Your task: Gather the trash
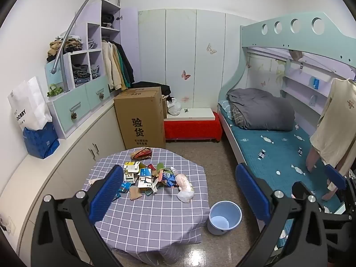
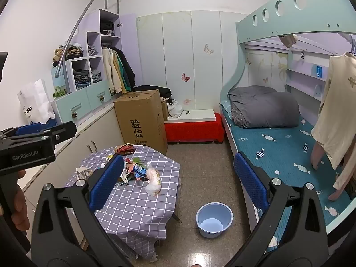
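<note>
Approach step: both my grippers, left gripper [image 1: 178, 184] and right gripper [image 2: 178, 173], gape empty above trash pile [image 1: 151, 175]; next, descend, pinch one piece, drop in bucket [image 1: 224, 217].

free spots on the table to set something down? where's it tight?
Free: the near half of the table, from the trash pile to the front edge, and floor around the blue bin. Crowded: table centre, plus the red wrapper at the far edge.

Both grippers [image 1: 180, 191] [image 2: 178, 182] have black frames, silver screws, textured blue pads; one reads GenRobot.AI.
</note>
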The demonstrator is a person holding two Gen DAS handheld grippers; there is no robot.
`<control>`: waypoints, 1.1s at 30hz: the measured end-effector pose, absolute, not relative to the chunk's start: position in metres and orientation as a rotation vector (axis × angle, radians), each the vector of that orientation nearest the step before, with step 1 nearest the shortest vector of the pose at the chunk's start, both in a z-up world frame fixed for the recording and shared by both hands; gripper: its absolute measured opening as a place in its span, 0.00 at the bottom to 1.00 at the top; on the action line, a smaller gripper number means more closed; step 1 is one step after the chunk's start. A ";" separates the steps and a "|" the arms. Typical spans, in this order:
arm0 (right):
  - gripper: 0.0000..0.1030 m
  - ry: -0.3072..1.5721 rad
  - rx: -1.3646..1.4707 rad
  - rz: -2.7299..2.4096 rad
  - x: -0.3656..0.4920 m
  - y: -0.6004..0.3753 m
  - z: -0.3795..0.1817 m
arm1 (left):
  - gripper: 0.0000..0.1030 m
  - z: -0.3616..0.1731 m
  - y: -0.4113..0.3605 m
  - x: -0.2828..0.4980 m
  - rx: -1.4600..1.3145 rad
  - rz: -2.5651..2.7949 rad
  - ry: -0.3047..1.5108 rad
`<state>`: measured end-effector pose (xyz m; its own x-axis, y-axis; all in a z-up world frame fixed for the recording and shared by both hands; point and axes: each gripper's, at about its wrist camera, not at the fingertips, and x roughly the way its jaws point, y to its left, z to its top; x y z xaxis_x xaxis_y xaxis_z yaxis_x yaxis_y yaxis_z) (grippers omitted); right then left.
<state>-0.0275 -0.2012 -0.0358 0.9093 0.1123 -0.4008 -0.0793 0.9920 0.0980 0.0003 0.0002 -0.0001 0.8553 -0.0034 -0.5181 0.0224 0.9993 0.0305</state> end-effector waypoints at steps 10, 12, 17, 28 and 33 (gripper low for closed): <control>0.94 0.426 0.085 0.102 -0.027 -0.202 -0.036 | 0.96 0.000 0.000 0.000 0.036 -0.015 0.541; 0.94 0.427 0.084 0.103 -0.027 -0.202 -0.036 | 0.96 0.000 0.000 0.001 0.039 -0.014 0.541; 0.94 0.427 0.084 0.100 -0.031 -0.201 -0.038 | 0.96 0.003 -0.003 -0.002 0.038 -0.015 0.545; 0.94 0.431 0.087 0.103 -0.030 -0.196 -0.039 | 0.96 0.000 -0.005 -0.001 0.040 -0.014 0.547; 0.94 0.443 0.089 0.109 -0.027 -0.189 -0.048 | 0.96 0.000 -0.005 -0.001 0.039 -0.013 0.547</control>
<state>-0.0271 -0.1889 -0.0482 0.8979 0.1248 -0.4221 -0.0861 0.9902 0.1096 -0.0009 -0.0051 -0.0002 0.8540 -0.0016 -0.5203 0.0224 0.9992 0.0337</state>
